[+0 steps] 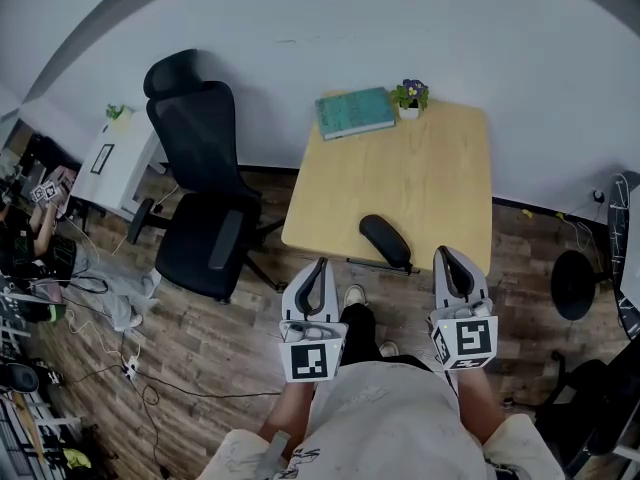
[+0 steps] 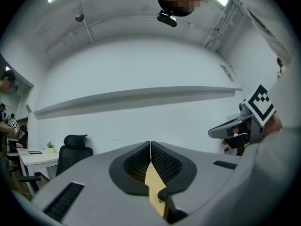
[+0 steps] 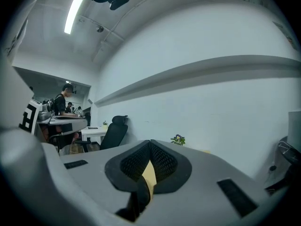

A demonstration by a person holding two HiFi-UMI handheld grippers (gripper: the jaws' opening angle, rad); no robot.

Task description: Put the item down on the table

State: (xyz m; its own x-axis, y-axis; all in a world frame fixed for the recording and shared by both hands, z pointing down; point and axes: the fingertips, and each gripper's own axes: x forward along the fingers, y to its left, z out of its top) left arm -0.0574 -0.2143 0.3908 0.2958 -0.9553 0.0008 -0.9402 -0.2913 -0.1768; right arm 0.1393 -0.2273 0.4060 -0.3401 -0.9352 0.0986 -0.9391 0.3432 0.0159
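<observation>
Head view first: the left gripper [image 1: 318,265] is seen with its jaws pressed together on nothing. The right gripper [image 1: 449,258] is likewise closed and empty, and the same is confirmed in both gripper views, where only pale tabletop shows past the meeting pads.

The dark item [image 1: 386,240] is found just ahead of the two grippers and between them, nearer the right one. It is already laid on the table [image 1: 440,168], touched by neither gripper.

Trouble is judged most likely at that near edge. The item is set right at the rim, its closer end perhaps hanging over, so it could be knocked to the floor if either gripper is swung inward or lifted carelessly past it. A fresh grab with shut jaws would only shove it.

As for looks, a black, matte, oblong shape with rounded ends is made out, lying at a slant. What exactly it is cannot be told. The book [image 1: 355,112] and potted plant [image 1: 410,96] are far beyond it, well out of harm's way.
</observation>
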